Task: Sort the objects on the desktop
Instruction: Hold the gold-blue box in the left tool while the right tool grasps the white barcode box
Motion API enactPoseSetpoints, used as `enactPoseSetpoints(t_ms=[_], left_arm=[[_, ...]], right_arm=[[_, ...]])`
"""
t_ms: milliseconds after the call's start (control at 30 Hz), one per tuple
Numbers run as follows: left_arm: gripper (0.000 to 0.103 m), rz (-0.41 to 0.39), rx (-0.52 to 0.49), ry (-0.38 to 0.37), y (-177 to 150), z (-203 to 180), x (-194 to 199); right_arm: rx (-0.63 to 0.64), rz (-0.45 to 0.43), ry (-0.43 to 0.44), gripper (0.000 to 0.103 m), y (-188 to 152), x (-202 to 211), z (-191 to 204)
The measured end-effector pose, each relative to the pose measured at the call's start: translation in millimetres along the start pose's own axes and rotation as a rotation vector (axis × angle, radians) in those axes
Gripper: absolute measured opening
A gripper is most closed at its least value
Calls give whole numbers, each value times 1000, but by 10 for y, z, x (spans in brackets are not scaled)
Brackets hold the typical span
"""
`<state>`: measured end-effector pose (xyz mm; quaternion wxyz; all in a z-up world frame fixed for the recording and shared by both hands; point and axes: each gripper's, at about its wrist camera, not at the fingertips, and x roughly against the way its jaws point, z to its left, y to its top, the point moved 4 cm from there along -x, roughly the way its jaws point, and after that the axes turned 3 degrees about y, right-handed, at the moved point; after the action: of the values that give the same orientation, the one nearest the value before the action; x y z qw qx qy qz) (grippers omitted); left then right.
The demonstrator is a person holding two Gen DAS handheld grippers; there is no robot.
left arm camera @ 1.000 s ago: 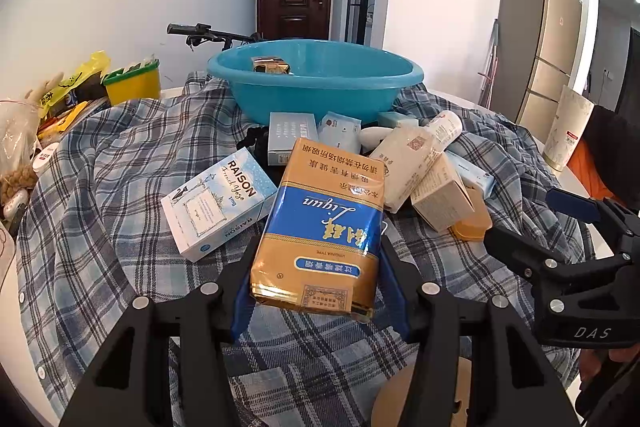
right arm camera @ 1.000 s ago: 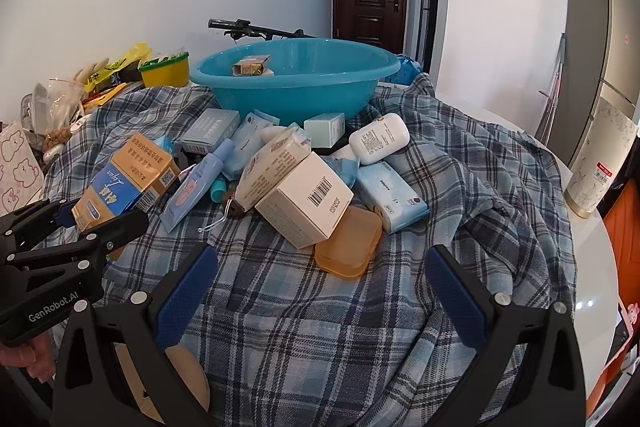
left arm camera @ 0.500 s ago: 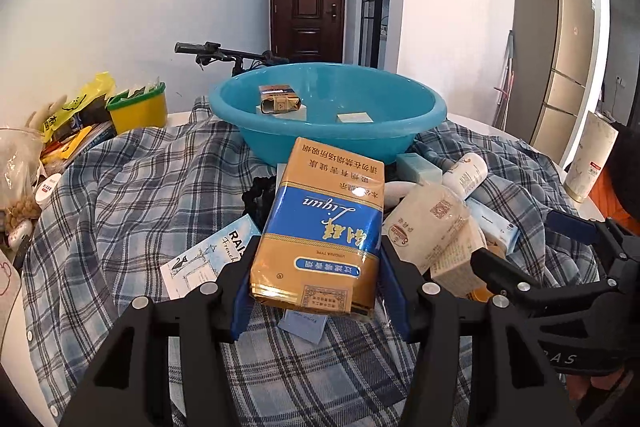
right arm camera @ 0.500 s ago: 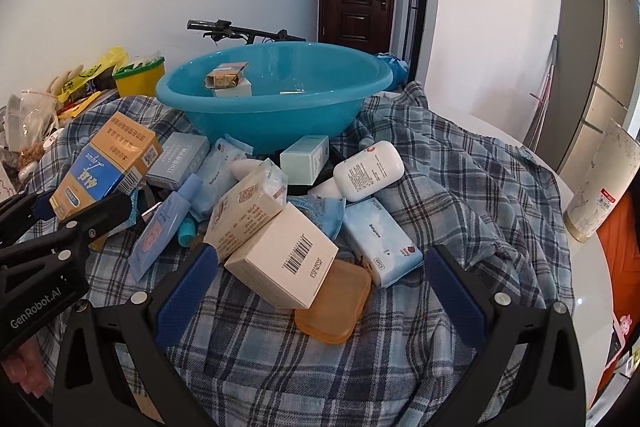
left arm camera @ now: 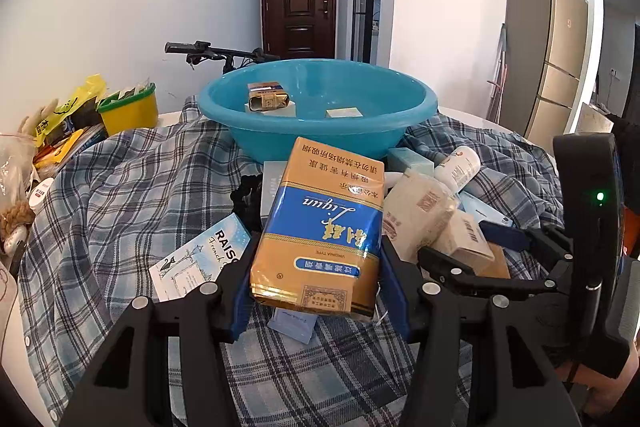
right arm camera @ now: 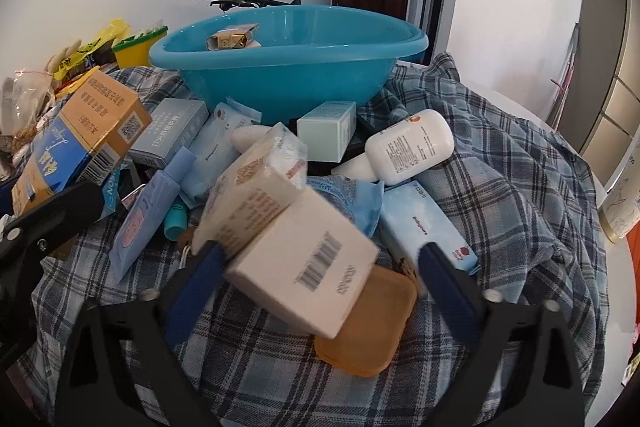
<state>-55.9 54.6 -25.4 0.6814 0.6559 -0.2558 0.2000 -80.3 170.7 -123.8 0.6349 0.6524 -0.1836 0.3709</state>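
My left gripper (left arm camera: 316, 291) is shut on a gold and blue cigarette carton (left arm camera: 320, 227) and holds it above the plaid cloth, short of the blue basin (left arm camera: 320, 123). The carton also shows in the right wrist view (right arm camera: 76, 139). My right gripper (right arm camera: 320, 267) is open, its jaws on either side of a white barcode box (right arm camera: 308, 267) in the pile, not closed on it. The basin (right arm camera: 288, 67) holds a small cigarette pack (left arm camera: 268, 99) and a pale box (left arm camera: 344, 112).
The pile holds a white lotion bottle (right arm camera: 412, 147), a teal box (right arm camera: 328, 135), a tan wrapped pack (right arm camera: 256, 183), a blue tube (right arm camera: 148, 211), an orange pad (right arm camera: 368, 327) and a Raison box (left arm camera: 200, 259). A yellow tub (left arm camera: 128, 111) and snack bags stand at the left.
My left gripper lifted the carton and carried it toward the basin. My right gripper moved forward and down until its jaws flank the white barcode box.
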Motion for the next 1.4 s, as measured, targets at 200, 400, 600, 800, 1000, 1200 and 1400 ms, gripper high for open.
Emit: enactPoseSetpoints(t_ms=[200, 400, 600, 800, 1000, 1200, 1400], left_arm=[[57, -4, 2, -1, -12, -1, 24], [57, -11, 13, -14, -56, -17, 115], [57, -14, 3, -22, -109, -55, 217], [57, -15, 1, -24, -130, -63, 250], [57, 0, 2, -24, -161, -59, 223], [57, 6, 0, -26, -172, -59, 207], [57, 3, -6, -34, -171, -69, 223]], right_arm=[[-13, -24, 53, 56, -44, 177, 25], [-33, -77, 83, 53, -67, 463, 13], [-9, -85, 92, 53, -120, 576, 54], [-28, 11, 68, 61, -290, 290, 6], [-11, 3, 29, 81, -269, 187, 45], [161, 42, -58, 81, -324, 121, 241], [122, 9, -13, 61, -298, 193, 190]])
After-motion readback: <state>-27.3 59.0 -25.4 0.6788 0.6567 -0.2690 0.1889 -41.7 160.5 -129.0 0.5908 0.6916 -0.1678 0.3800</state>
